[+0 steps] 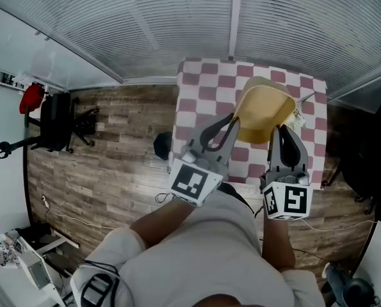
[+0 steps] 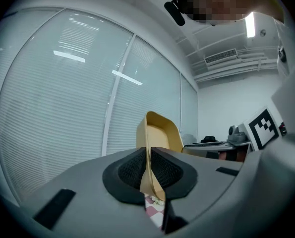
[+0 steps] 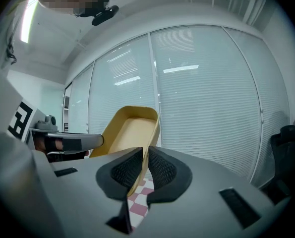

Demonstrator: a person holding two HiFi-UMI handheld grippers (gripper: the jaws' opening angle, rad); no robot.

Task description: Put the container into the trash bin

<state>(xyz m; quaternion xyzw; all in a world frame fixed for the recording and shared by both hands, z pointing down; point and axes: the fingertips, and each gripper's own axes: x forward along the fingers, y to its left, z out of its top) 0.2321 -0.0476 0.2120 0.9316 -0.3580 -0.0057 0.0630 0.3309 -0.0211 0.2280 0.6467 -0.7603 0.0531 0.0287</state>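
The tan container [image 1: 264, 110] hangs tipped on edge above the far part of the pink-and-white checked table [image 1: 196, 85], pinched from both sides. My left gripper [image 1: 234, 121] has its pads pressed nearly together on the thin wall at one rim. My right gripper [image 1: 277, 130] is clamped the same way on the opposite rim. The only print is the black-and-white square patterns on the marker cubes [image 1: 193, 181]. Both grippers reach out about level from my forearms. The container's open inside shows plain tan.

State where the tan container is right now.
Head view, centre right: the container hangs over the checkered table, gripped by the left gripper and right gripper.
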